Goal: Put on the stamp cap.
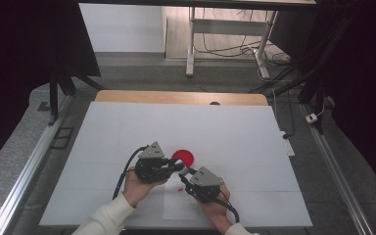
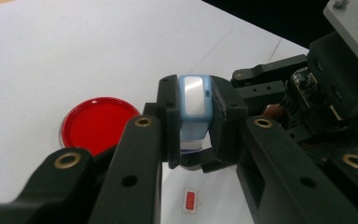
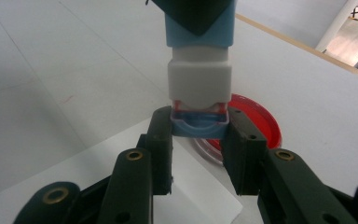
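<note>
Left gripper [image 2: 193, 135] jaws clamp the small blue-and-white plastic stamp [image 2: 194, 100]; right gripper [image 3: 199, 154] jaws clamp its blue cap [image 3: 199, 125]; pull straight apart, without twisting.

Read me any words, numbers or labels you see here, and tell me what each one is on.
None can be read.
Small red stamped mark on the white paper sheet: too small and blurred to read.
Blue and white stamp, red ink pad: no lettering shows.

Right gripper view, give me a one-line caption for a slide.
Right claw grips the blue cap end of a small blue-and-white stamp above a red ink pad on the white table.
</note>
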